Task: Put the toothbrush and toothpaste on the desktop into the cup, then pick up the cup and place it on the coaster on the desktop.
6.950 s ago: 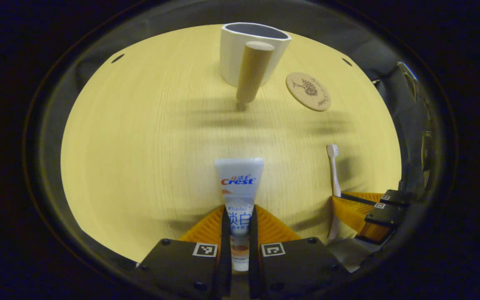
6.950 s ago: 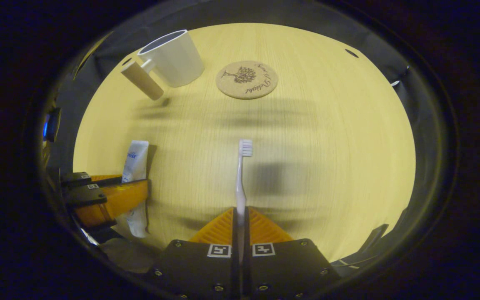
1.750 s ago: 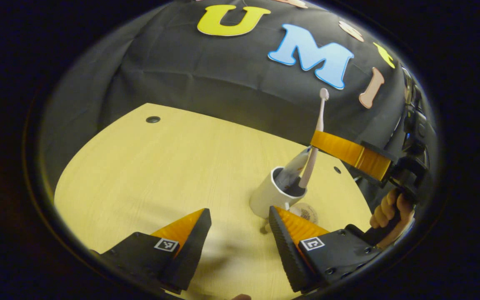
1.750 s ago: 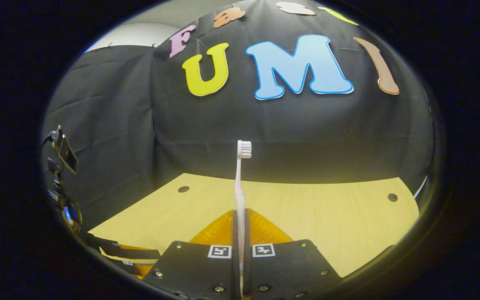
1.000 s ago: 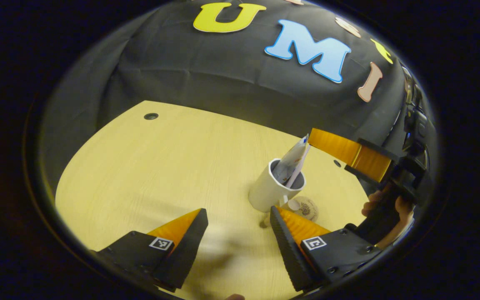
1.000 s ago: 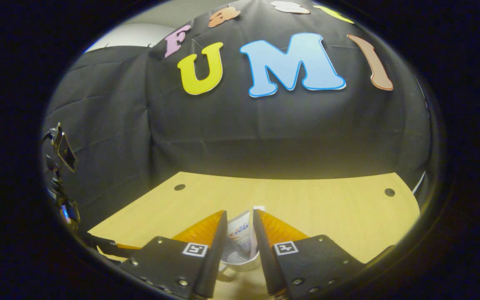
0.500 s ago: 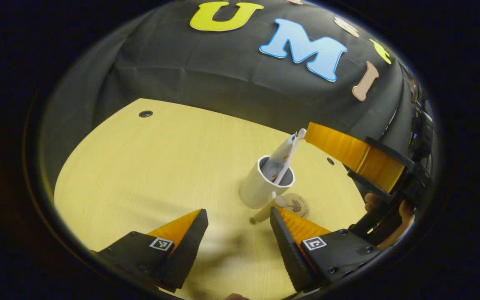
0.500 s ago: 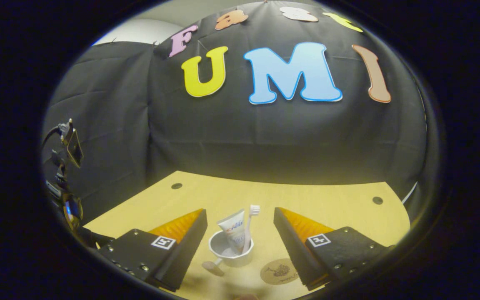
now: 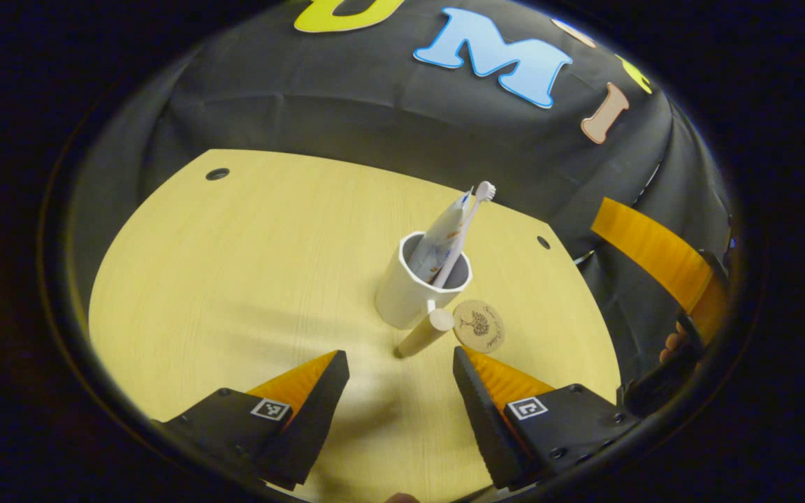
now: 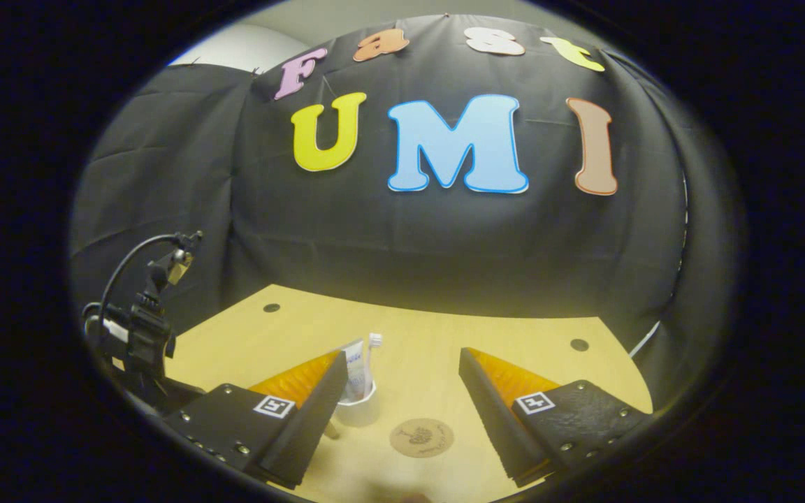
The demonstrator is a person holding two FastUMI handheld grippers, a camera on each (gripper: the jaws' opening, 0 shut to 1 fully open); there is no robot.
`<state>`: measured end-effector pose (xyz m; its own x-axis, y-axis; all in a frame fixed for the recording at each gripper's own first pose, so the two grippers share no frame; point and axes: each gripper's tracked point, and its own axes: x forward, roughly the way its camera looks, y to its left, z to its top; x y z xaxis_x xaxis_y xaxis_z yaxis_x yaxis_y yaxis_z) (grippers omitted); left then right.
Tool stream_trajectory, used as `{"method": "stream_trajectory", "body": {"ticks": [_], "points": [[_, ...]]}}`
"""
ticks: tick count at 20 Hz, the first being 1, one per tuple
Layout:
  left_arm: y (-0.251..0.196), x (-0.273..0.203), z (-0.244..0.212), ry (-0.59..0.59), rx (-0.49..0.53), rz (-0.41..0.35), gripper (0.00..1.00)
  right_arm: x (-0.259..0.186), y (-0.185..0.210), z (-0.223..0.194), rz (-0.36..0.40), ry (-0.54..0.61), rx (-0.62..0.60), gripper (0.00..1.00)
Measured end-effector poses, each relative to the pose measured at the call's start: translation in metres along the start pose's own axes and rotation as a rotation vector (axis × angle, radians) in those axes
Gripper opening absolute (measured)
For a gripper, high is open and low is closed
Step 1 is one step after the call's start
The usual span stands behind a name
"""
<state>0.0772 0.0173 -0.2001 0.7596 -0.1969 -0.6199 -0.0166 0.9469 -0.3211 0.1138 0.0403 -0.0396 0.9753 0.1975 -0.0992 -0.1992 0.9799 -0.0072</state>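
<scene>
Toothbrush [image 9: 467, 216] and toothpaste [image 9: 439, 237] stand together inside the white cup [image 9: 409, 290], both leaning toward the cloth wall. We see the cup upright on the bench [image 9: 235, 258], with its wooden handle [image 9: 425, 333] pointing toward us. The round coaster [image 9: 479, 325] lies just beside the cup, with nothing on it. Our left gripper [image 9: 398, 363] hovers in front of the handle, its fingers wide apart and holding nothing. Our right gripper [image 10: 402, 381] hangs higher, its fingers also spread wide and empty; between them we see the cup and the coaster farther off.
</scene>
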Motion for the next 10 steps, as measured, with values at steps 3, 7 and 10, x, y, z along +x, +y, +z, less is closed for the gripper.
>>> {"method": "stream_trajectory", "body": {"ticks": [3,7,10], "points": [[-0.011,0.011,-0.001,0.06,0.012,-0.01,0.97,-0.016,-0.013,-0.01,-0.029,0.018,0.009,0.99],[-0.013,0.029,0.007,0.127,0.024,0.009,0.94,-0.033,-0.028,-0.029,-0.06,0.059,0.024,0.99],[-0.015,0.044,0.012,0.176,0.032,0.022,0.97,-0.046,-0.042,-0.044,-0.09,0.093,0.037,0.99]]}}
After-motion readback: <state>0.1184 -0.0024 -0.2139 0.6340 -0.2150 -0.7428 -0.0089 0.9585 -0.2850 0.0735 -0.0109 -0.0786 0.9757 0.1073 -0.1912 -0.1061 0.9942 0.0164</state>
